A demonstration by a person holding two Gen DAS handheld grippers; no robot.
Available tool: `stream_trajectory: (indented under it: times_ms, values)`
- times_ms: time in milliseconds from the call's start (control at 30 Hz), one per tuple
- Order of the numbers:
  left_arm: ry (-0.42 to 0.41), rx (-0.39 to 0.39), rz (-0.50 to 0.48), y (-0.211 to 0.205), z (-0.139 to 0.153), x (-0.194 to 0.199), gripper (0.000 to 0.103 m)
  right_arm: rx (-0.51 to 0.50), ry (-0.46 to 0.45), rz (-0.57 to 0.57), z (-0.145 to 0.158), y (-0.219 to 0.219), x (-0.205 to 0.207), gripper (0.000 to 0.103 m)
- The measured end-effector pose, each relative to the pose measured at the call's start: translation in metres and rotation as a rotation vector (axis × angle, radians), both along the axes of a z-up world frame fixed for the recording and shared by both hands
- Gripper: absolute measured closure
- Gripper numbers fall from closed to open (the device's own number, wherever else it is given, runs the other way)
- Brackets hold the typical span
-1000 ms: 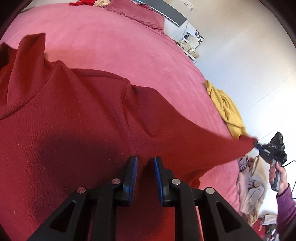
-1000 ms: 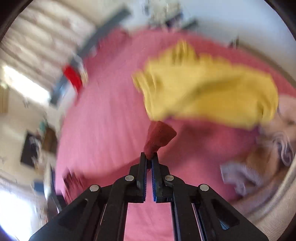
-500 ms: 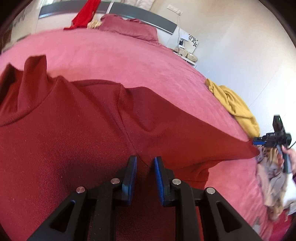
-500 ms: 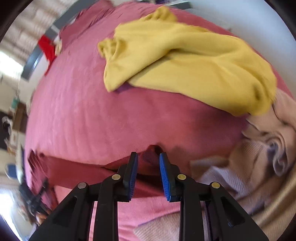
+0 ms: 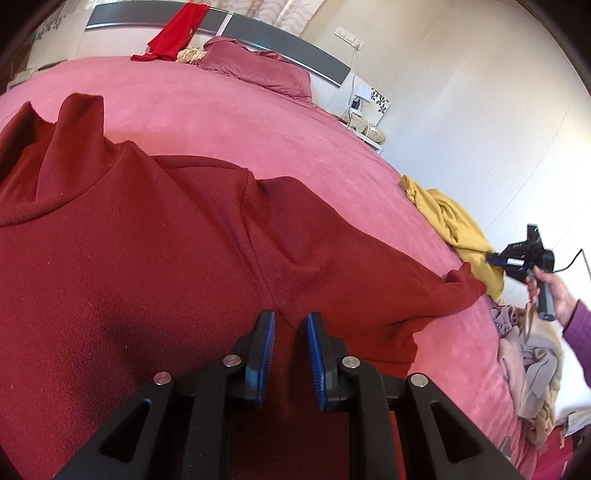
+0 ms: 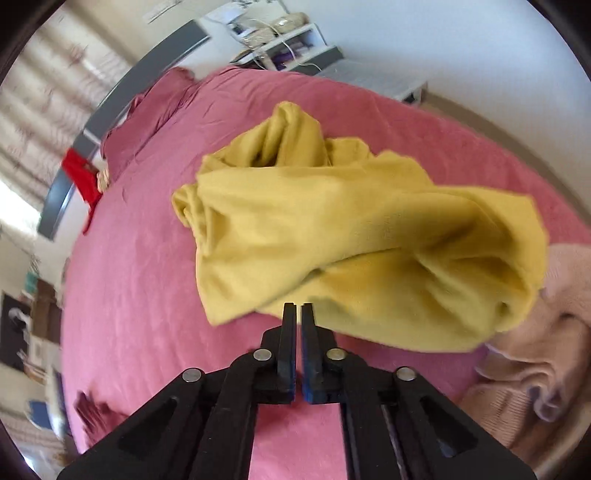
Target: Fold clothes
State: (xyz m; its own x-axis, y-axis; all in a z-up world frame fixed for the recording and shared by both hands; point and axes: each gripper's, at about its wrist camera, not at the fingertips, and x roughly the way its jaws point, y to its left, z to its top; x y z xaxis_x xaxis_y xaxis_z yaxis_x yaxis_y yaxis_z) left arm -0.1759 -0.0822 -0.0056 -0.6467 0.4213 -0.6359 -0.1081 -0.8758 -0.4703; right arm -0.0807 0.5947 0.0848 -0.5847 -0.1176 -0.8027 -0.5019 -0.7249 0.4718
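A dark red turtleneck sweater lies spread on the pink bed. Its right sleeve lies stretched out to the right, the cuff near the yellow garment. My left gripper is open, jaws a little apart, right above the sweater's armpit seam. My right gripper is shut and empty, raised in front of the yellow garment; it also shows in the left wrist view, clear of the cuff. A bit of the red sweater shows low left in the right wrist view.
A crumpled yellow garment lies at the bed's right edge. A heap of beige and pink clothes lies beyond it, also in the right wrist view. A pillow, a bright red cloth and a nightstand are at the head.
My right gripper let go of the sleeve cuff, which now lies on the bed, then lifted away and shut empty. My left gripper stayed over the armpit.
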Motion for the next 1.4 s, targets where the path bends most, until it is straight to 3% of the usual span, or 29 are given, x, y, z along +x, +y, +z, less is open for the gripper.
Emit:
stream_trajectory:
  times_ms: [67,133,167,233,367,400,467,567,733,867,933,1067,1167,1233,1267,1400]
  values:
    - [0.003,0.025,0.0,-0.004,-0.001,0.0,0.086,-0.028,0.013,0.047,-0.002,-0.002,0.009,0.094]
    - [0.006,0.044,0.002,-0.008,-0.003,0.001,0.086,0.033,-0.036,0.136,-0.002,-0.012,0.019,0.078]
    - [0.006,0.049,0.003,-0.008,-0.003,0.001,0.086,0.078,-0.064,0.186,-0.003,-0.019,0.025,0.076]
    - [0.007,0.053,0.003,-0.01,-0.003,0.002,0.086,0.142,-0.104,0.269,-0.008,-0.03,0.037,0.074]
    - [0.008,0.038,0.006,-0.01,-0.001,0.005,0.086,0.169,-0.103,0.362,-0.025,-0.049,0.036,0.074]
    - [0.008,0.04,0.006,-0.011,-0.002,0.006,0.086,0.164,-0.095,0.376,-0.029,-0.053,0.034,0.074]
    - [0.007,0.045,0.006,-0.013,-0.002,0.007,0.086,0.194,-0.094,0.382,-0.03,-0.063,0.029,0.095]
    - [0.008,0.05,0.005,-0.014,-0.003,0.007,0.086,0.187,-0.043,0.37,-0.009,-0.072,0.041,0.099]
    - [0.01,0.073,0.005,-0.015,-0.004,0.006,0.086,0.133,0.114,0.317,0.057,-0.062,0.088,0.099]
    - [0.011,0.075,0.006,-0.014,-0.003,0.006,0.086,0.106,0.176,0.276,0.081,-0.055,0.079,0.099]
    - [0.011,0.076,0.007,-0.015,-0.003,0.007,0.086,0.1,0.103,0.266,0.066,-0.049,0.06,0.097]
    - [0.01,0.075,0.007,-0.014,-0.003,0.007,0.086,0.024,-0.13,0.201,0.001,-0.03,0.033,0.093]
    - [0.012,0.083,0.005,-0.015,-0.002,0.008,0.086,-0.015,-0.109,0.156,-0.013,-0.024,0.048,0.086]
    - [0.014,0.102,0.004,-0.017,-0.004,0.008,0.086,0.02,-0.116,0.162,-0.013,-0.028,0.061,0.057]
    - [0.014,0.11,0.005,-0.018,-0.004,0.008,0.086,0.046,-0.131,0.175,-0.015,-0.032,0.066,0.052]
    - [0.013,0.104,0.006,-0.017,-0.004,0.008,0.086,0.051,-0.116,0.238,-0.02,-0.048,0.075,0.051]
